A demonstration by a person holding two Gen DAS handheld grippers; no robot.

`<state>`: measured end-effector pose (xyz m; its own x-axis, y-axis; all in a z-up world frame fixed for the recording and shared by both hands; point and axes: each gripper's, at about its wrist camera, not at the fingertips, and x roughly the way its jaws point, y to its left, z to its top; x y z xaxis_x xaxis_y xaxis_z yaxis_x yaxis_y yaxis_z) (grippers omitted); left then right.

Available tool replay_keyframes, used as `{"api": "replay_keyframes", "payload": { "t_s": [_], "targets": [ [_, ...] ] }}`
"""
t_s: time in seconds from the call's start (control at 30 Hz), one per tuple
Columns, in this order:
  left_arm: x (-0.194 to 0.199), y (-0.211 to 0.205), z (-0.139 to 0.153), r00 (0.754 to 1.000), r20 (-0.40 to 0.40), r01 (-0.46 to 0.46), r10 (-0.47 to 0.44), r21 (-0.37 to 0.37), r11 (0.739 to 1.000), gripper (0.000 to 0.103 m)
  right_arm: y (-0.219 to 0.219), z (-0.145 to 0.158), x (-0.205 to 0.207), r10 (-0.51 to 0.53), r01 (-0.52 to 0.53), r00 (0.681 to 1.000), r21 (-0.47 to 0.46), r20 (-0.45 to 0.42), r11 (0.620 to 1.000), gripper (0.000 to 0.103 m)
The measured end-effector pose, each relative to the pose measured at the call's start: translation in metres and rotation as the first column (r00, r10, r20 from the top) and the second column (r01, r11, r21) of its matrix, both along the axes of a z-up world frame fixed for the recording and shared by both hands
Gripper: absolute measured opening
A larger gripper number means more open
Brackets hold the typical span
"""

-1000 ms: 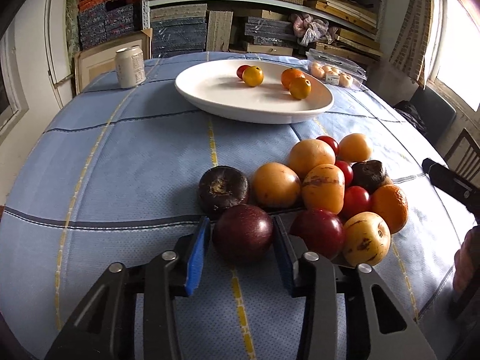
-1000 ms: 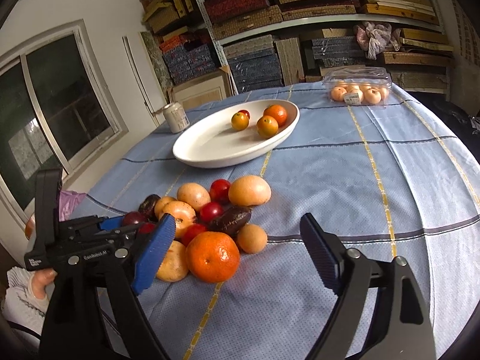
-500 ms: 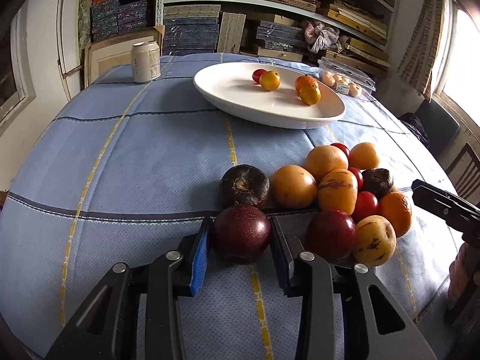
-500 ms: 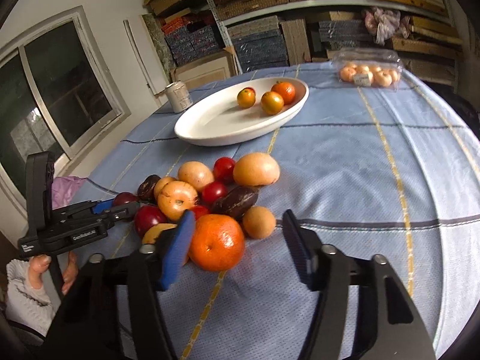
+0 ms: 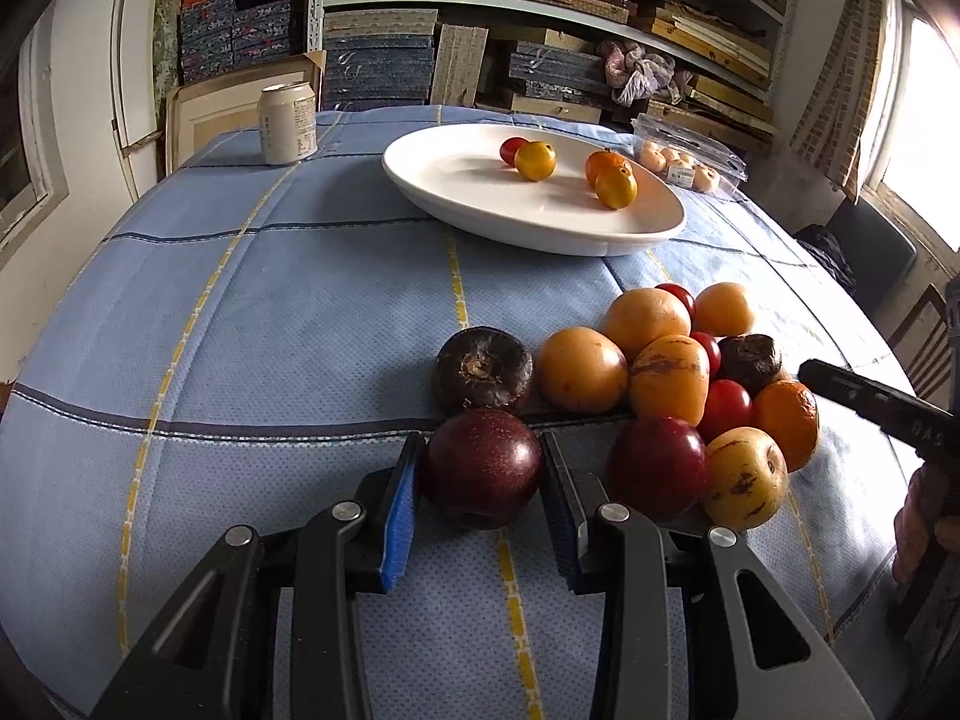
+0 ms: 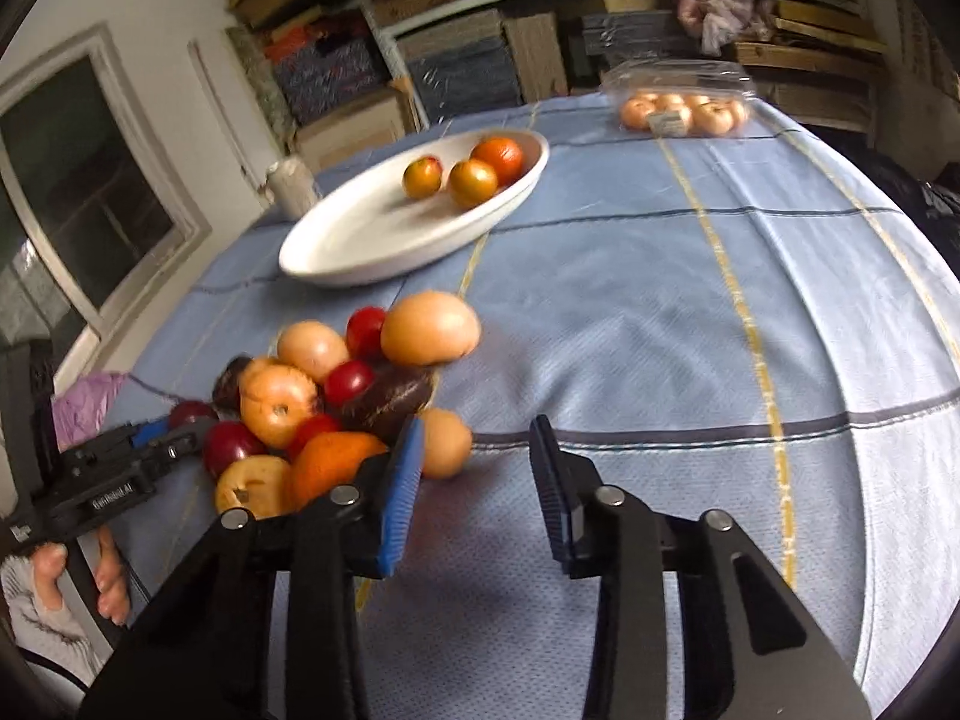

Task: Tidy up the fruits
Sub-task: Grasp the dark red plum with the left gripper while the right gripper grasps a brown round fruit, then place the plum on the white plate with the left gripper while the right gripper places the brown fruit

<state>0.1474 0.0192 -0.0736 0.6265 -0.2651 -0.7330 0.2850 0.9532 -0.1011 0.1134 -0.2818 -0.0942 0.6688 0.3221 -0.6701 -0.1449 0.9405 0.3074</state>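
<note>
My left gripper (image 5: 480, 471) is shut on a dark purple passion fruit (image 5: 482, 468) that rests on the blue tablecloth. A pile of orange, red, yellow and dark fruits (image 5: 666, 384) lies just to its right. A white oval plate (image 5: 456, 192) with several small fruits stands farther back. My right gripper (image 6: 474, 468) is open and empty, just right of the pile (image 6: 336, 396). A small orange-tan fruit (image 6: 444, 441) sits by its left finger. The plate also shows in the right wrist view (image 6: 372, 240).
A drink can (image 5: 287, 123) stands at the far left of the table. A clear plastic box of small fruits (image 5: 690, 159) lies behind the plate, also in the right wrist view (image 6: 684, 102). Shelves of stacked boxes fill the back wall.
My left gripper has closed its pads onto the passion fruit. My right gripper has narrowed and moved forward and right, past the orange, with the view blurred by motion.
</note>
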Motion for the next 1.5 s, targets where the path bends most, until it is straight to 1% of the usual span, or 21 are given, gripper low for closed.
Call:
{"api": "replay_keyframes", "payload": {
  "t_s": [0.13,0.2,0.43,0.57,0.7,0.73,0.8,0.97,1.17,1.23,1.3,1.4,1.5],
  "targets": [
    [0.000,0.000,0.000,1.000,0.000,-0.001,0.001,0.001,1.000,0.038,0.017,0.000,0.005,0.036,-0.036,0.999,-0.075,0.003,0.997,0.033],
    [0.000,0.000,0.000,1.000,-0.001,0.001,-0.001,0.001,1.000,0.038,0.019,0.000,0.009,0.037,-0.037,0.999,-0.078,-0.002,0.996,0.033],
    [0.000,-0.001,-0.001,1.000,-0.003,0.001,-0.001,0.001,1.000,0.038,0.015,-0.005,0.015,0.061,-0.062,0.998,-0.028,-0.030,0.998,0.033],
    [0.000,-0.001,-0.001,1.000,-0.003,0.003,-0.003,0.000,1.000,0.038,0.013,-0.005,0.010,0.083,-0.084,0.996,-0.028,-0.036,0.996,0.033],
    [0.000,-0.001,-0.001,1.000,-0.003,0.002,-0.002,0.000,1.000,0.038,0.016,-0.005,0.017,0.081,-0.082,0.996,-0.028,-0.043,0.996,0.033],
    [0.000,-0.001,-0.001,1.000,-0.003,0.002,-0.002,0.000,1.000,0.038,0.017,-0.006,0.020,0.087,-0.087,0.995,-0.016,-0.049,0.996,0.029],
    [0.000,-0.001,-0.001,1.000,-0.003,0.002,-0.002,-0.002,1.000,0.038,0.016,-0.008,0.022,0.098,-0.097,0.993,0.023,-0.062,0.995,0.026],
    [0.000,-0.002,-0.001,1.000,-0.005,0.004,-0.004,-0.008,1.000,0.038,0.009,-0.011,0.015,0.102,-0.097,0.993,0.078,-0.065,0.992,0.026],
    [-0.001,0.000,-0.001,1.000,-0.006,0.012,-0.012,-0.029,1.000,0.038,0.007,-0.010,0.012,0.086,-0.081,0.995,0.081,-0.051,0.993,0.025],
    [-0.002,0.002,0.002,1.000,0.008,0.009,-0.009,-0.034,0.999,0.038,0.004,-0.005,0.007,0.065,-0.063,0.998,0.071,-0.022,0.996,0.025],
    [-0.006,0.003,0.007,0.999,0.039,-0.002,0.003,-0.031,1.000,0.038,0.001,0.001,0.002,0.049,-0.049,0.999,0.073,0.006,0.996,0.025],
    [-0.006,0.002,0.019,0.997,0.078,-0.017,0.018,-0.010,1.000,0.038,-0.002,0.008,0.002,0.039,-0.041,0.999,0.082,0.024,0.996,0.025],
    [0.006,-0.001,0.033,0.995,0.095,-0.016,0.015,0.007,1.000,0.038,0.002,0.027,0.010,0.057,-0.062,0.997,0.072,0.059,0.995,0.025]
  ]
}}
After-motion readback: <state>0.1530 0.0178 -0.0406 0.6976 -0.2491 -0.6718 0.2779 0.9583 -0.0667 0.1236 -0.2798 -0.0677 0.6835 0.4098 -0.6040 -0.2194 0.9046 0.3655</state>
